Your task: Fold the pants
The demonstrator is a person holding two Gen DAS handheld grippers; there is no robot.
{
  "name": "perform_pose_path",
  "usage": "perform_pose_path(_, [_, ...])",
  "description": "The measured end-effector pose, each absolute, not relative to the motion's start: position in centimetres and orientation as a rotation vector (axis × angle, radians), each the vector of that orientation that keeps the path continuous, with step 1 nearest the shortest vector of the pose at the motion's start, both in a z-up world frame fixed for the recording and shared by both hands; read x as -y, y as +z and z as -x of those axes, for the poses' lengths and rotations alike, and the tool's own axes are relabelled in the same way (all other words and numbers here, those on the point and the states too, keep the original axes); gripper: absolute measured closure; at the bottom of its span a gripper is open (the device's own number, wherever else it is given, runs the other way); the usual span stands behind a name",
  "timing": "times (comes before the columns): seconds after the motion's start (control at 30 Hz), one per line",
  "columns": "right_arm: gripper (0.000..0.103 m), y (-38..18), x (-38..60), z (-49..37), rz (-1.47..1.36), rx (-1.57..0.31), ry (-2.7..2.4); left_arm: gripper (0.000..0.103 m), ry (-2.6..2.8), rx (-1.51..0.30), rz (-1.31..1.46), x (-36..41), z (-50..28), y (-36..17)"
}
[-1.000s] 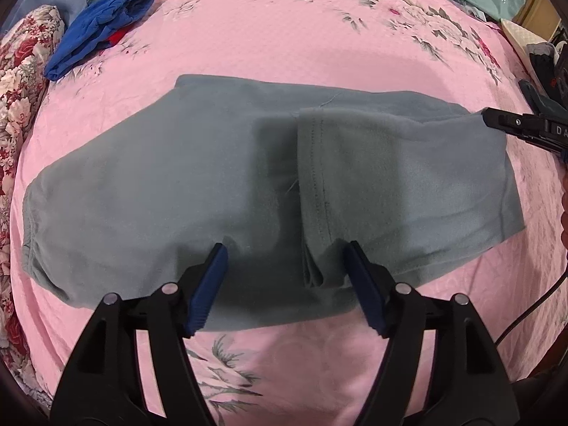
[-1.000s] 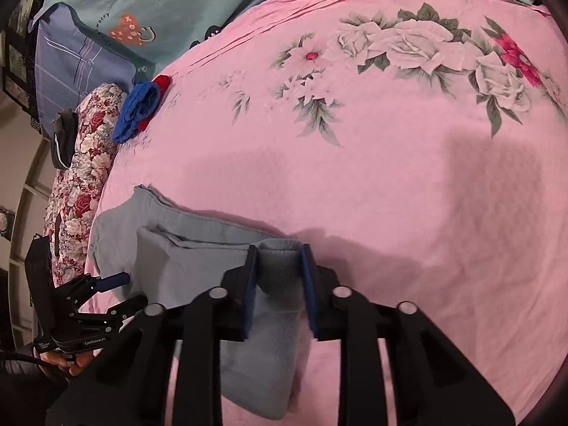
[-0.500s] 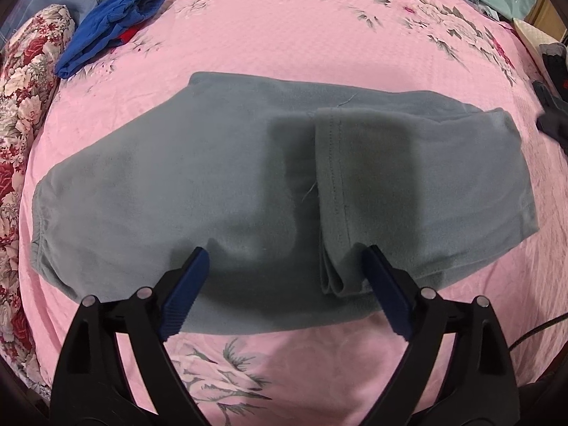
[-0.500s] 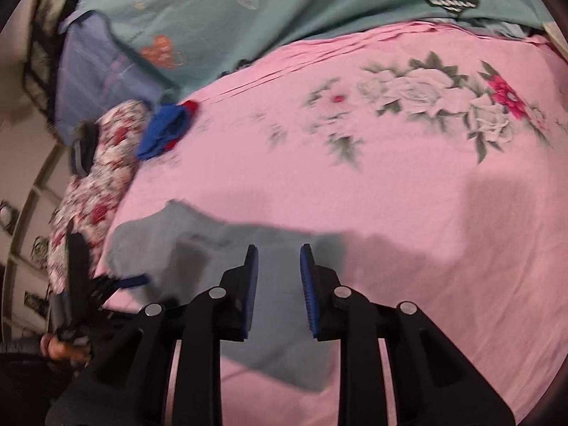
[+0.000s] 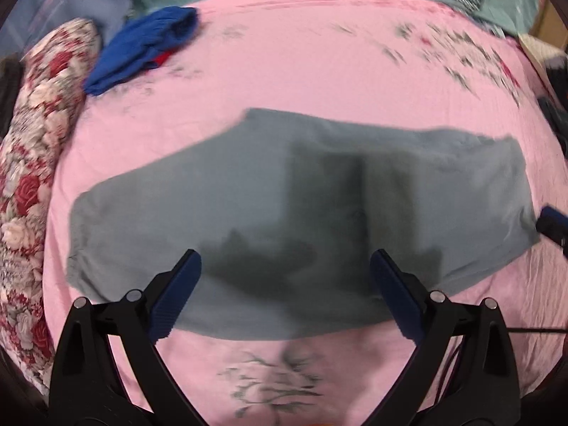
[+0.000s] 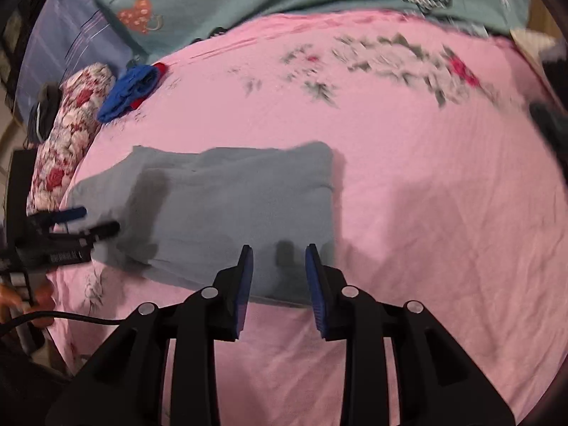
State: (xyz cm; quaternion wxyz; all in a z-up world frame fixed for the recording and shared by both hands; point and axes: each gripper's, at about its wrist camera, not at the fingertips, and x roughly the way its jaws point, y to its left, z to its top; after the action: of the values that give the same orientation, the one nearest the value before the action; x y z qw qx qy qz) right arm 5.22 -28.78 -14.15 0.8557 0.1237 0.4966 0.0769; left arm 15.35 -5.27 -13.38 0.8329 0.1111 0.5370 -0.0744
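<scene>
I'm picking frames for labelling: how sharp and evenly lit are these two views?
Left wrist view: motion-blurred, gripper shadows darkening the grey pants. Right wrist view: floral print on the pink bedsheet smeared, shadows beside the pants. Both bend at the fisheye edges.

Pants (image 5: pixel 248 191) soft matt fleecy cloth; bedsheet (image 5: pixel 301 71) pink finely textured fabric.

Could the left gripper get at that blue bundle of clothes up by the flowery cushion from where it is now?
Probably yes. The left gripper is open and empty, and only bare pink sheet and the flat grey pants lie between it and the blue bundle. It would have to travel across, though.
</scene>
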Motion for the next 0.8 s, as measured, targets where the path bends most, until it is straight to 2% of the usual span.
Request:
perform_pose_path(0.07, [0.069, -13.9, 27.1, -5.6, -0.268, -1.089, 0.228, 0.005, -0.107, -1.127, -0.177, 1.8, -16.1, -12.4])
perform_pose_path(0.17, [0.069, -13.1, 23.3, -5.8, -0.196, -1.098, 0.292, 0.005, 0.011, -1.119, -0.103, -4.9, -17.2, -11.7])
perform_pose_path(0.37, [0.069, -13.2, 15.6, -6.3, -0.037, -1.118, 0.355, 0.008, 0.152, -1.160, -0.028, -17.0, -19.0, -13.4])
perform_pose_path(0.53, [0.069, -13.0, 12.4, -6.4, 0.003, -1.131, 0.359, 0.012, 0.069, -1.185, -0.039, -20.6, -20.2, -15.1])
perform_pose_path(0.63, [0.069, -12.9, 11.6, -6.3, 0.020, -1.134, 0.339, 0.021, -0.014, -1.201, -0.018, -21.1, -20.6, -15.8])
perform_pose_path(0.8, [0.069, -13.5, 11.8, -6.6, -0.018, -1.173, 0.261, 0.059, -0.180, -1.220, 0.070, -21.0, -21.2, -16.4])
